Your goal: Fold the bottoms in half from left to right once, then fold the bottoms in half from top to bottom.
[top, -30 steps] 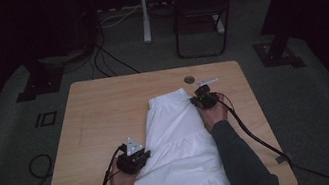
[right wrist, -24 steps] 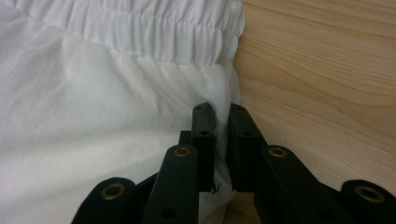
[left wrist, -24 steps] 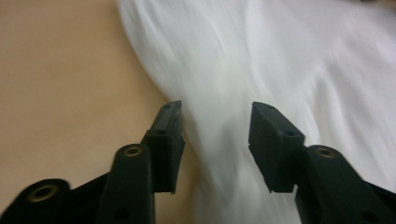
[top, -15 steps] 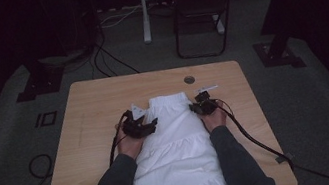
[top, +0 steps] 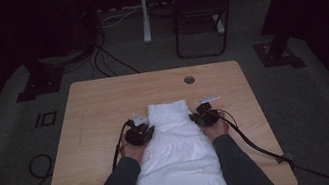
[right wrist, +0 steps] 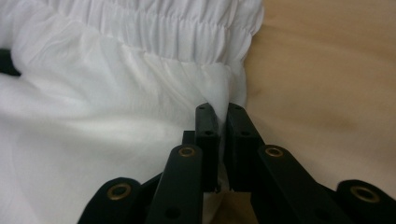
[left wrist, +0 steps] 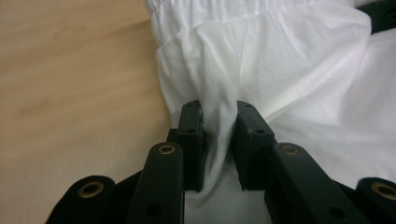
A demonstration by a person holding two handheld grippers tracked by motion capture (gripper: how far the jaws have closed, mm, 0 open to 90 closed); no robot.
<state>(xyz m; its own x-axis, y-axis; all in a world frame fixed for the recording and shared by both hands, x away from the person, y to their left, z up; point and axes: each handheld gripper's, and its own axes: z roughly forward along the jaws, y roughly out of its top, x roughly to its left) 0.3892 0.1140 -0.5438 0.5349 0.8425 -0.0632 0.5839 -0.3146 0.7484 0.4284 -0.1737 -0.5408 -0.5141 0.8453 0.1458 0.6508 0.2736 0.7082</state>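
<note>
**White garment gripped at both side edges, fold or straightening in hand**

Presently, from the high view: a white garment [top: 178, 151] is laid lengthwise on the wooden table [top: 90, 115], its gathered band toward 12 o'clock and its wide hem running off the table edge at 6 o'clock. The left gripper [top: 140, 133] is placed at the cloth's 9 o'clock edge, the right gripper [top: 205, 116] at its 3 o'clock edge, both just below the band. A round cable hole [top: 189, 79] is noted in the tabletop at 12 o'clock, well apart from the cloth; a chair [top: 199, 10] stands on the floor beyond.

Left gripper view: a bunched fold of the white garment [left wrist: 261, 70] is seen between the jaws, which have just been closing and now stand narrow, with the pads [left wrist: 194, 135] pressed on the cloth. Bare table is seen at 9 o'clock.

Right gripper view: the jaws are drawn nearly together on a thin edge of the white garment [right wrist: 116, 121], just under the shirred elastic band [right wrist: 163, 30]. Table is seen at 3 o'clock.

Item description: thin, soft, lightly creased fabric in gathered tiers.

Step, as judged: both side edges are taken, ahead of a lift for folding or smoothing. The next move is judged to call for both grippers raised evenly, with both grips kept firm so that the thin edge is not slipped.
</note>
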